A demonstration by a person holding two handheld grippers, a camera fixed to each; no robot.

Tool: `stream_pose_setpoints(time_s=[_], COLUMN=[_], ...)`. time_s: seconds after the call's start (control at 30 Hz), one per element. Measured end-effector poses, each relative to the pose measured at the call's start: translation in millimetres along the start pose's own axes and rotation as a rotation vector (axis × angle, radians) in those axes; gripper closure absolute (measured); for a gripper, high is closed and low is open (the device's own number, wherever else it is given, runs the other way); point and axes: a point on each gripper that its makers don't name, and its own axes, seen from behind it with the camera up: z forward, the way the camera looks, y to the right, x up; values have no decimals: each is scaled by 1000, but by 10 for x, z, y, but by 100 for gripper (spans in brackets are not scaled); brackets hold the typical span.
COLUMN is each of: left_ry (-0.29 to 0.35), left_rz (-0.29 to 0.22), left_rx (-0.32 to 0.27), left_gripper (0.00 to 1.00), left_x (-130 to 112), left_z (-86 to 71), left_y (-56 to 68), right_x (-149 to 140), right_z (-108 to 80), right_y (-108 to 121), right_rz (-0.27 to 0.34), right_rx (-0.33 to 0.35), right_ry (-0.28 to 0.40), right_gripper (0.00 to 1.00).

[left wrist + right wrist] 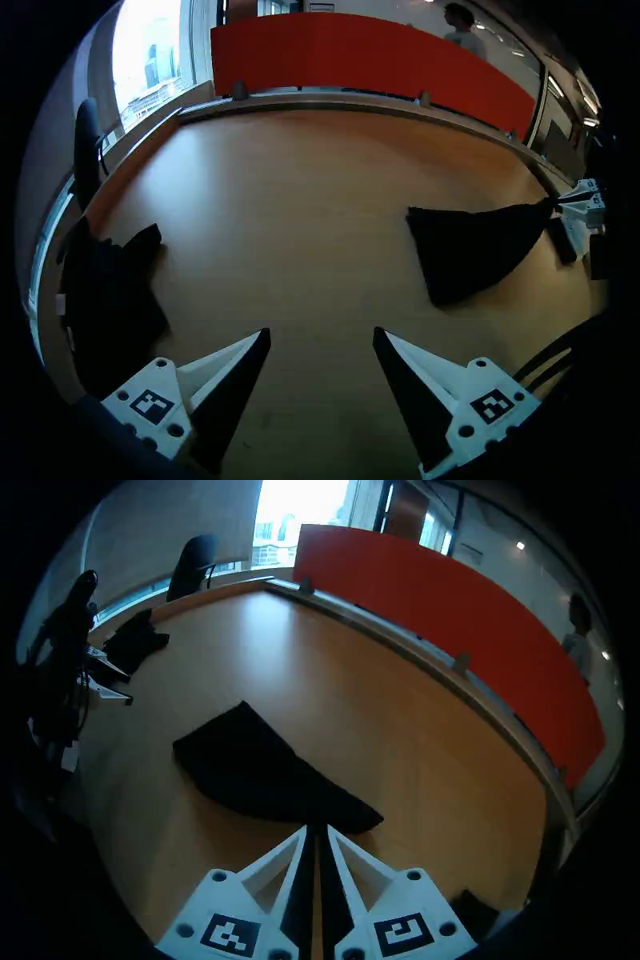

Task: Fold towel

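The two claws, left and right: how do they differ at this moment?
The left claw stands wide open over the wooden table; the right claw is closed. The left claw holds nothing; the right claw pinches a corner of the black towel. Both are white with dark inner faces and square markers.

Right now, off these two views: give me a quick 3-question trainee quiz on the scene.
1. True or false: the left tool is open.
2. Which tool grips the black towel? A) left B) right C) neither
3. Fill in: the partition behind the table is ____.
Key: 1 true; 2 B, the right tool is shut on a corner of it; 3 red.
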Motion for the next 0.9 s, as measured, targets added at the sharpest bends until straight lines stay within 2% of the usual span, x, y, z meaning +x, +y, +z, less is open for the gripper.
stream_pose_setpoints(time_s=[0.2,0.4,0.7,0.9], left_ry=[0,0,5,12], left_rz=[-3,-3,-5,0], left_rx=[-2,-7,-9,-1], left_gripper=[5,5,5,5], left_x=[-1,2,32,54], left_z=[2,0,-29,-85], left_y=[13,46,53,14], right_x=[84,98,245,457], right_z=[-156,-195,-75,89], right_y=[87,97,-92,-363], right_rz=[-30,-41,-73,-114], right_rx=[-14,-10,39,102], right_ry=[12,13,28,44], right_gripper=[97,97,97,97])
